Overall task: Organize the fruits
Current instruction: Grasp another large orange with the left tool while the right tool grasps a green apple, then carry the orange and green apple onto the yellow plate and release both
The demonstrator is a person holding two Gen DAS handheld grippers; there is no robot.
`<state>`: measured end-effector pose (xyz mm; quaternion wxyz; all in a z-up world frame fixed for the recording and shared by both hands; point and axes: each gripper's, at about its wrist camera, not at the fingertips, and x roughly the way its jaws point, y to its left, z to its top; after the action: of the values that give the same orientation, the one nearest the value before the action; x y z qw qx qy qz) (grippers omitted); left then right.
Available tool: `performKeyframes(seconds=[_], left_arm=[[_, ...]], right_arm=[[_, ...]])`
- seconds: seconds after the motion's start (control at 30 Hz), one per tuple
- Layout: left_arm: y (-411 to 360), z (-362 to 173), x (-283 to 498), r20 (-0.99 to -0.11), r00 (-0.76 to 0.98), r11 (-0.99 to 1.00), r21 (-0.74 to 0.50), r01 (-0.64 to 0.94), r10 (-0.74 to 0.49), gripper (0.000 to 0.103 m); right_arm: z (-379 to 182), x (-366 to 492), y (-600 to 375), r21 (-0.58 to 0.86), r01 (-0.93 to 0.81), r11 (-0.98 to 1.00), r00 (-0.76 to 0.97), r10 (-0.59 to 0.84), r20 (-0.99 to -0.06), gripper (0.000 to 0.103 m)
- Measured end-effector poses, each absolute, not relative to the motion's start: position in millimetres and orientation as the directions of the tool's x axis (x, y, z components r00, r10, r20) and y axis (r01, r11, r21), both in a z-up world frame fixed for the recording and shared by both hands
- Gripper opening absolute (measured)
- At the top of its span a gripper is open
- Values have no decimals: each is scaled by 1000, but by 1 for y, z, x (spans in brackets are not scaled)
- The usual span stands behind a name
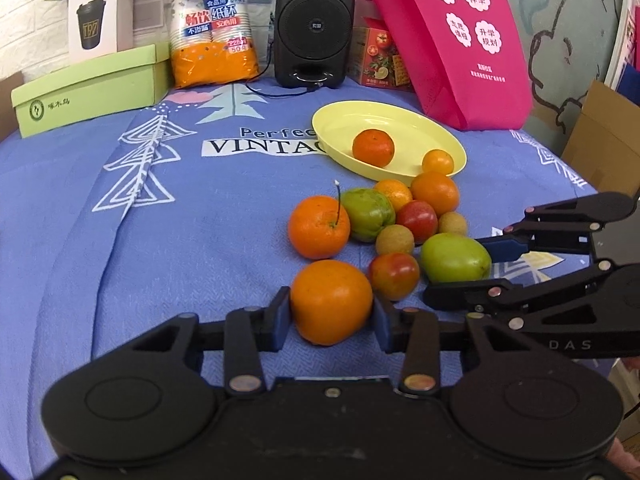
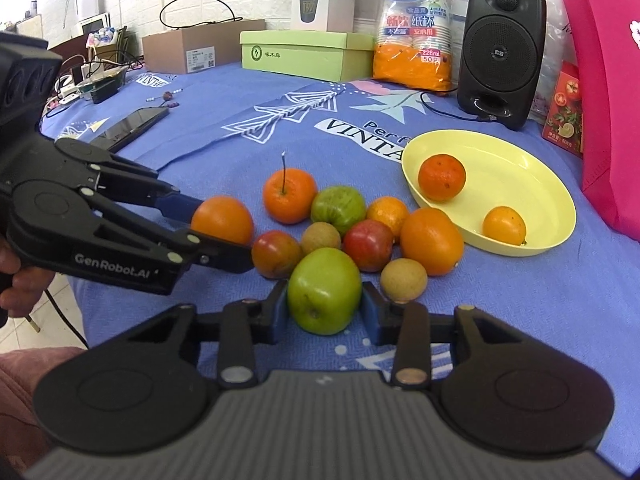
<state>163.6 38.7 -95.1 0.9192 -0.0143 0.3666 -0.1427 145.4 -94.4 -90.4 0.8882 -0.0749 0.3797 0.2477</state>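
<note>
My left gripper (image 1: 331, 312) is shut on a large orange (image 1: 331, 301) resting on the blue cloth. My right gripper (image 2: 325, 304) is shut on a green apple (image 2: 324, 290), also on the cloth. In the left wrist view that green apple (image 1: 454, 258) sits between the right gripper's fingers at the right. Between and behind them lies a cluster of several fruits: an orange with a stem (image 1: 319, 227), a green fruit (image 1: 367, 214), red fruits (image 1: 394, 275) and small brown ones (image 1: 394, 240). A yellow plate (image 1: 400, 124) holds a tangerine (image 1: 373, 147) and a small orange (image 1: 437, 162).
A black speaker (image 1: 315, 24), a pack of paper cups (image 1: 212, 24), a green box (image 1: 92, 88) and a pink bag (image 1: 452, 36) stand along the back. A phone (image 2: 132, 126) lies on the cloth at the far left. A cardboard box (image 1: 604, 140) stands beyond the table's right edge.
</note>
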Motion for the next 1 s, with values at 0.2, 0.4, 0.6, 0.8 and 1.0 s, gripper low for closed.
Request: performKeyframes(seconds=[0.2, 0.4, 0.6, 0.8, 1.0], left_arm=[[41, -85, 154, -665, 697, 960, -125, 251, -269, 40], [39, -73, 147, -652, 712, 961, -110, 254, -263, 40], [35, -68, 145, -645, 714, 958, -108, 265, -271, 40], [34, -67, 146, -648, 710, 957, -110, 269, -274, 40], [31, -63, 155, -647, 712, 956, -99, 277, -273, 40]], right_arm=[[-83, 138, -101, 56, -487, 872, 596, 379, -708, 37], [-72, 127, -111, 56, -481, 875, 609, 380, -696, 37], [-67, 118, -118, 66, -474, 878, 612, 383, -692, 37], [-66, 116, -126, 65, -458, 887, 616, 369, -696, 37], [-64, 118, -132, 65, -448, 892, 623, 363, -693, 37]])
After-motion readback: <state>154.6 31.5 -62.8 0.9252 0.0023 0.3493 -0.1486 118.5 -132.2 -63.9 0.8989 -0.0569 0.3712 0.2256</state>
